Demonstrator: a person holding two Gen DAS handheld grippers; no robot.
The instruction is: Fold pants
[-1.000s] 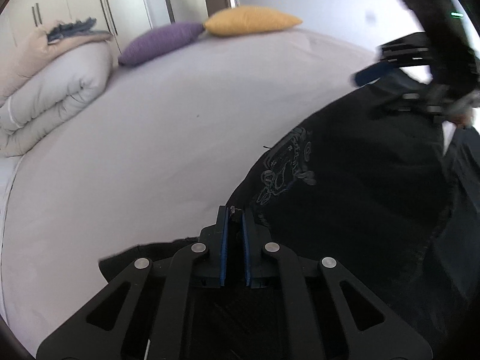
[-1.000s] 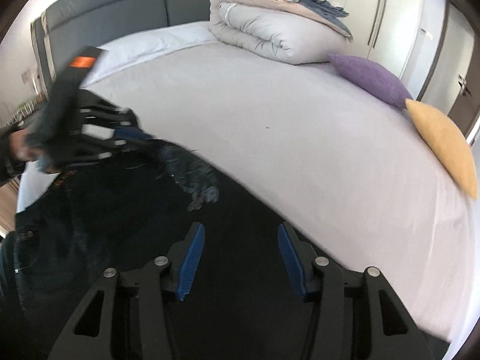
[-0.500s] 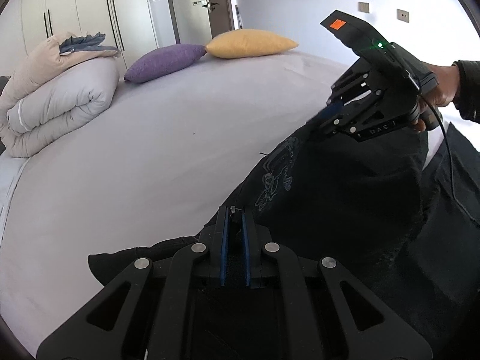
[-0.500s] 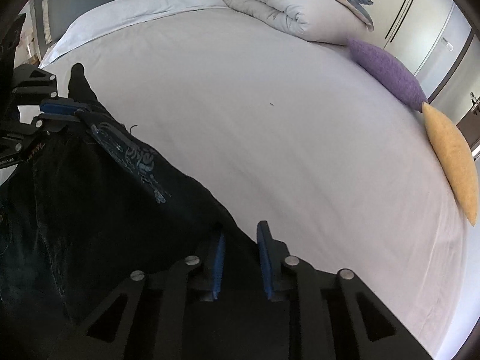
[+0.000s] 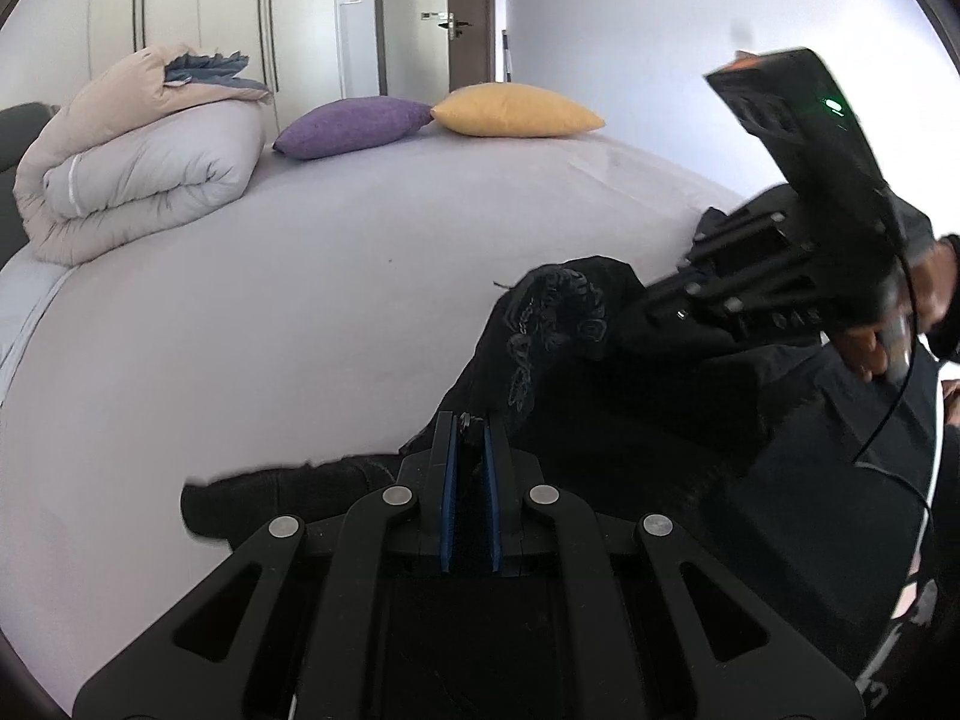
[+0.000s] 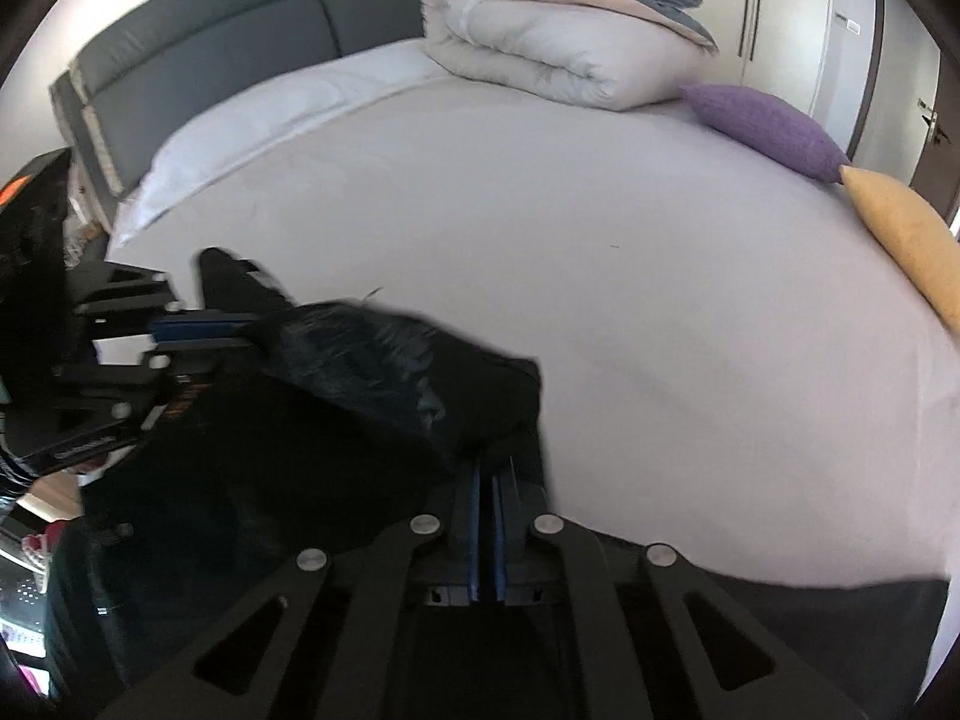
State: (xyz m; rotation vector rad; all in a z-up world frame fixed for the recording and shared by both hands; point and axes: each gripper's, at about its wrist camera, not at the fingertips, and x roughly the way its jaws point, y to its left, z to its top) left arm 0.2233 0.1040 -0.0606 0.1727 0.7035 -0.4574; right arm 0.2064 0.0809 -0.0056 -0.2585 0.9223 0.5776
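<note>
Dark black pants [image 5: 600, 420] with an embroidered patch [image 5: 552, 324] lie bunched at the near edge of the grey bed [image 5: 300, 300]. My left gripper [image 5: 468, 420] is shut on a fold of the pants, with cloth pinched between its blue pads. In the right wrist view it [image 6: 198, 324] holds the raised cloth at the left. My right gripper [image 6: 487, 477] has its jaws closing, nearly together, on the edge of the pants [image 6: 300, 450]. From the left wrist view the right gripper [image 5: 684, 294] hangs over the cloth, held by a hand [image 5: 870, 348].
A rolled duvet [image 5: 138, 180] sits at the far side of the bed, with a purple cushion [image 5: 354, 126] and a yellow cushion [image 5: 516, 111] beside it. A grey headboard [image 6: 240, 42] stands behind, and wardrobe doors [image 5: 198, 12] line the wall.
My right gripper's jaws went from wide apart to nearly together on the pants' edge. The cloth between the two grippers has risen and bunched up. The left gripper stayed shut.
</note>
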